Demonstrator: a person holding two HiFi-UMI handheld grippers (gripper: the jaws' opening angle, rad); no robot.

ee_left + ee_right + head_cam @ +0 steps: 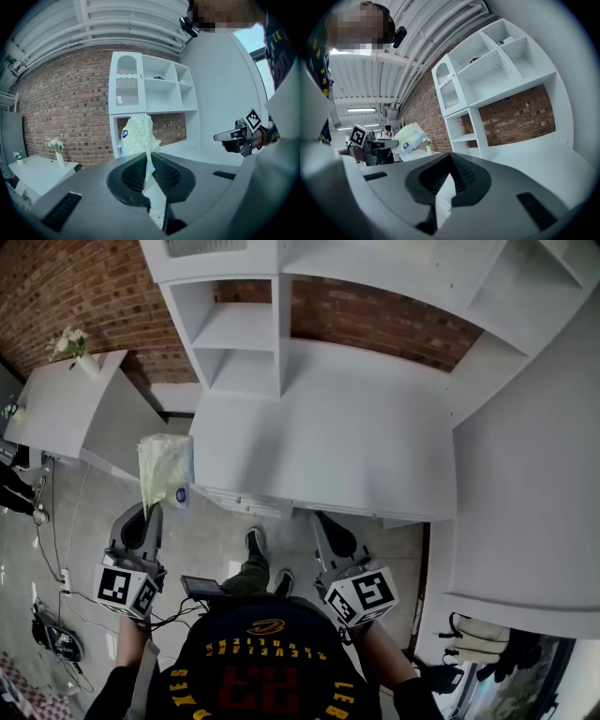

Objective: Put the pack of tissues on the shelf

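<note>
The pack of tissues [165, 470] is a pale green-white soft pack with a round blue label. It hangs in the air left of the white desk [347, 446]. My left gripper [150, 512] is shut on its thin lower edge. In the left gripper view the pack [137, 135] stands upright beyond the closed tips [147, 157], in front of the white shelf unit [161, 93]. My right gripper [317, 518] is at the desk's front edge, shut and empty; its view [451, 157] faces the shelf unit [497, 70], with the pack [408, 137] to the left.
The shelf unit [239, 329] stands at the back of the desk against a brick wall [84, 287], with small items in its upper compartments. A white side table [56, 399] with a vase of flowers [70, 343] is at the left. Cables [56, 568] lie on the floor.
</note>
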